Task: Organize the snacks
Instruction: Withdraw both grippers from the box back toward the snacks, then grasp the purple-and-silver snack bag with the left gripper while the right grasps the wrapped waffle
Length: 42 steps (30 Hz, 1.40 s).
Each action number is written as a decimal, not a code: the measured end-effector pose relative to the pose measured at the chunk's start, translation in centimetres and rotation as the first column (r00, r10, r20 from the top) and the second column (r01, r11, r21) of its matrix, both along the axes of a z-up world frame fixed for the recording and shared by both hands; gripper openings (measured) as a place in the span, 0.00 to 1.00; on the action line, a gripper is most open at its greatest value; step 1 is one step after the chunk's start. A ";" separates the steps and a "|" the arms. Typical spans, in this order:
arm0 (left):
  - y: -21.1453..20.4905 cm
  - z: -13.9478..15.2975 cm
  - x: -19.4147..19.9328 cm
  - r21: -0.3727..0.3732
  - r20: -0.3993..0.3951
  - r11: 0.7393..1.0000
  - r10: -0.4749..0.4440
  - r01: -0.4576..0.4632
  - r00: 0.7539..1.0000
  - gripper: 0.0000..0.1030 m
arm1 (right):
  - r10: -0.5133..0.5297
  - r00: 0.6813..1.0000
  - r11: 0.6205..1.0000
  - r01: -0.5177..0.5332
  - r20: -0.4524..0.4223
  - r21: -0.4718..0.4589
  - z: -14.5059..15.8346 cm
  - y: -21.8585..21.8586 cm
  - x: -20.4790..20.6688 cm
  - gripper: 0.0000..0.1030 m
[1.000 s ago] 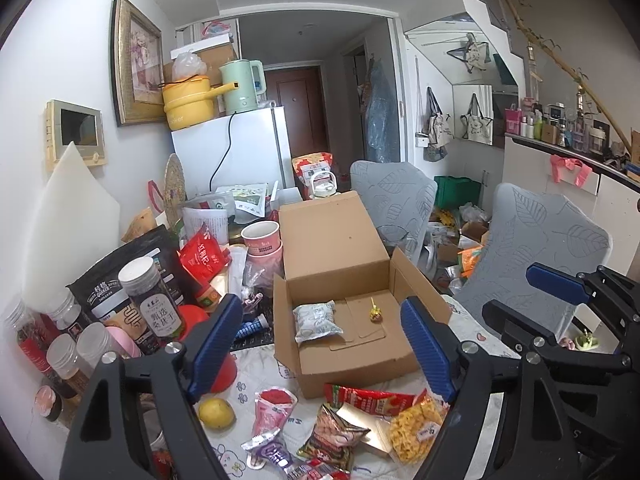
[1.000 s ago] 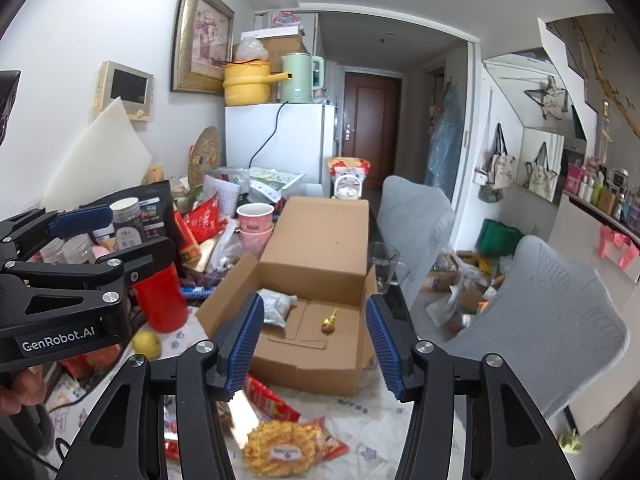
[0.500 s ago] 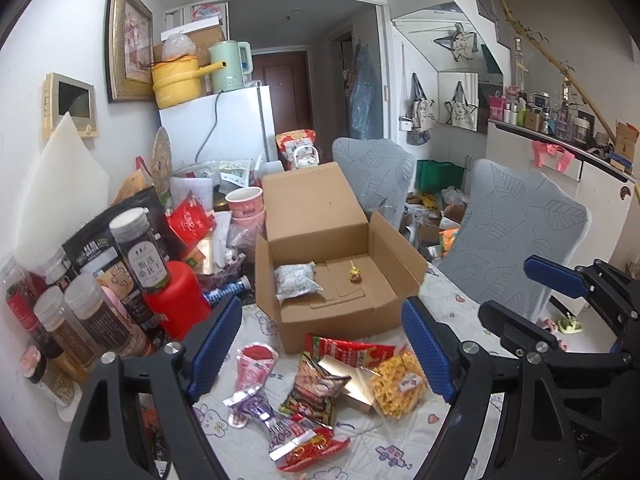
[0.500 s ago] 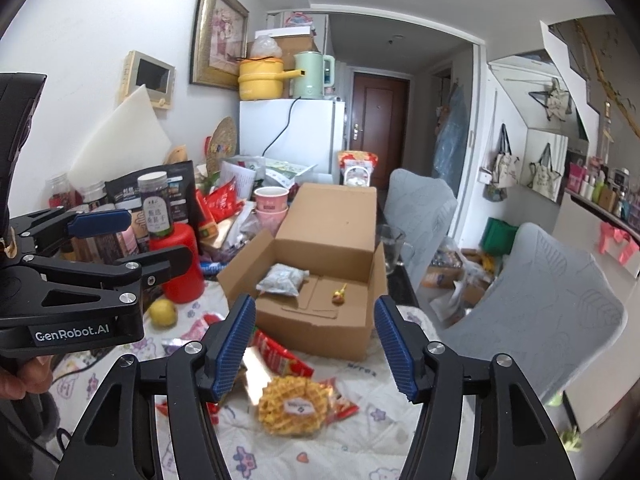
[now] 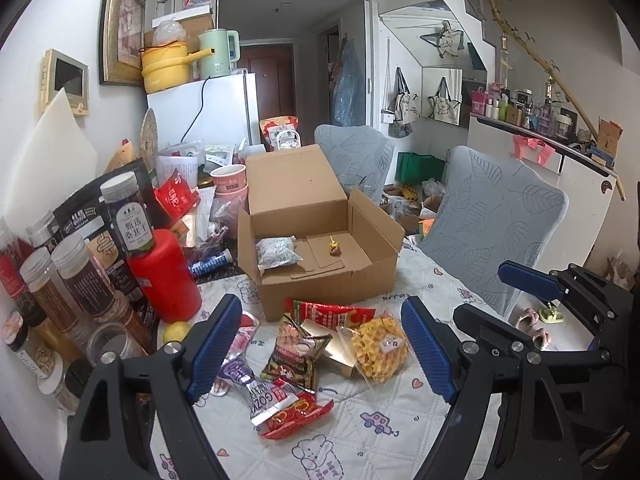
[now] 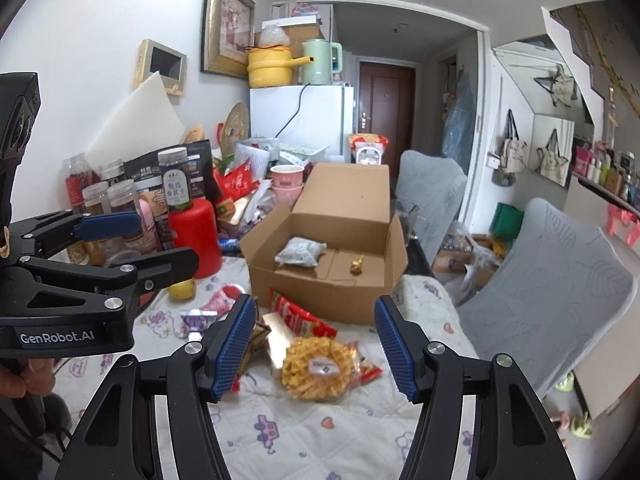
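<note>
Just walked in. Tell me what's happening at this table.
A person is sorting snacks with a hand-held gripper in each hand. Both the left hand-held gripper and the right hand-held gripper are open and empty, held above a pile of loose snack packets on the tablecloth, including a yellow waffle snack bag and a red packet. The open cardboard box behind the pile holds only a grey packet and a small wrapped candy so far.

black angular tongs (image 6: 312, 344) — ribbed blue pads (image 6: 234, 346), silver screws, white "genrobot.ai" lettering.
</note>
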<state>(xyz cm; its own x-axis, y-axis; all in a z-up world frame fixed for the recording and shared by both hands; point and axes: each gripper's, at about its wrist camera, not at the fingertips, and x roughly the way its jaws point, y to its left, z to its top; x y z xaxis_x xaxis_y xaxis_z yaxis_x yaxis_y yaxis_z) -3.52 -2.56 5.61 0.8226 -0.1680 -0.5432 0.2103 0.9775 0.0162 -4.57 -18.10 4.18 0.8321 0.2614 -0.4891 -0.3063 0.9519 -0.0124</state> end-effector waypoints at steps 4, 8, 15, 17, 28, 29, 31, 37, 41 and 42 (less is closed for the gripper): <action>0.1 -1.0 -0.6 0.004 -0.005 1.000 0.010 -0.010 1.000 0.80 | 0.008 1.000 1.000 -0.008 -0.019 0.008 -0.9 0.2 -0.3 0.60; 0.4 -2.1 -0.8 -0.023 -0.043 1.000 -0.001 0.000 0.999 0.80 | 0.019 0.999 1.000 -0.018 -0.048 0.022 -2.3 0.6 -0.3 0.60; 1.4 -4.2 -0.8 -0.027 -0.066 0.999 0.042 -0.044 0.997 0.80 | 0.040 0.993 0.998 -0.035 -0.108 0.052 -5.1 1.0 0.2 0.60; 1.7 -4.9 -0.8 -0.027 -0.075 0.998 0.050 -0.052 0.996 0.80 | 0.040 0.992 0.998 -0.034 -0.122 0.055 -5.8 1.1 0.4 0.60; 4.1 -9.5 1.4 -0.085 -0.196 0.988 0.113 -0.132 0.974 0.80 | 0.033 0.980 0.998 -0.022 -0.196 0.059 -9.4 1.4 1.9 0.64; 4.3 -9.8 1.6 -0.091 -0.204 0.986 0.116 -0.137 0.972 0.80 | 0.033 0.979 0.998 -0.021 -0.202 0.057 -9.7 1.4 2.1 0.64; 4.8 -10.6 2.1 -0.096 -0.226 0.983 0.132 -0.157 0.965 0.80 | 0.031 0.975 0.998 -0.019 -0.219 0.056 -10.3 1.4 2.5 0.66; 6.0 -12.6 4.1 -0.074 -0.274 0.973 0.191 -0.219 0.943 0.80 | 0.026 0.966 0.998 -0.013 -0.259 0.054 -11.9 1.4 3.9 0.69; 7.0 -13.9 5.8 -0.075 -0.318 0.963 0.225 -0.261 0.921 0.80 | 0.018 0.962 0.999 -0.004 -0.273 0.053 -12.5 1.3 4.9 0.69; 7.1 -14.2 6.1 -0.072 -0.324 0.961 0.232 -0.268 0.917 0.80 | 0.016 0.961 0.999 -0.002 -0.276 0.054 -12.6 1.2 5.2 0.69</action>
